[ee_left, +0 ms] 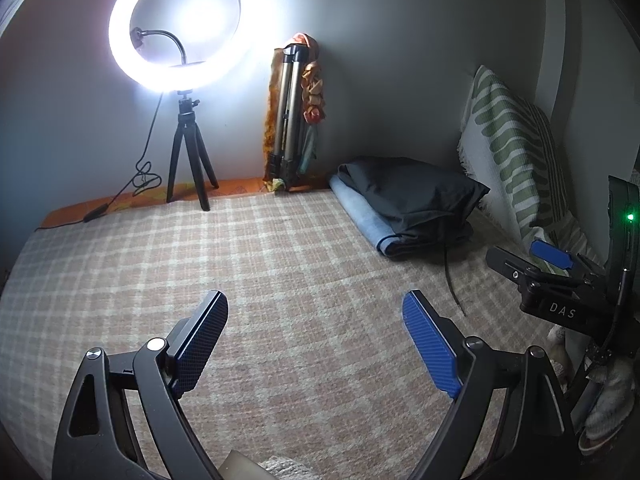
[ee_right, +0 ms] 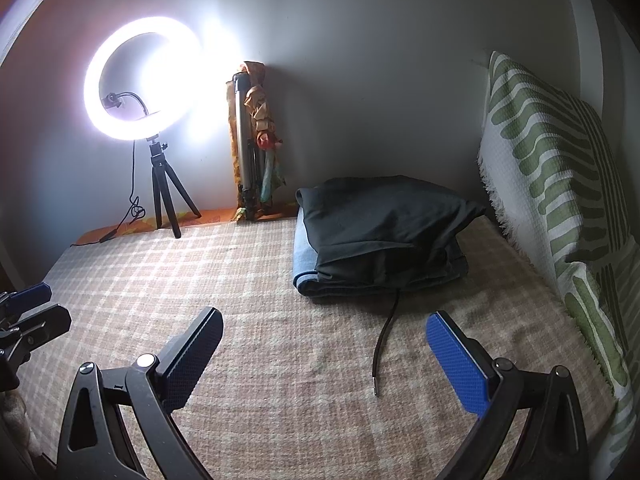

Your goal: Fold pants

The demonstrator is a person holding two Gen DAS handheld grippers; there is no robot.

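Note:
Folded black pants lie on top of folded light blue jeans at the far right of the checked bed cover; a black drawstring trails from the stack toward me. The same black pants and jeans show in the left wrist view. My left gripper hovers open over bare cover, nothing between its blue pads. My right gripper is open too, short of the stack, with the drawstring's end lying between its fingers. The right gripper's body sits at the right edge of the left wrist view.
A lit ring light on a small black tripod stands at the back left, its cable trailing left. A folded tripod wrapped in patterned cloth leans on the wall. A green-and-white striped cushion lines the right side.

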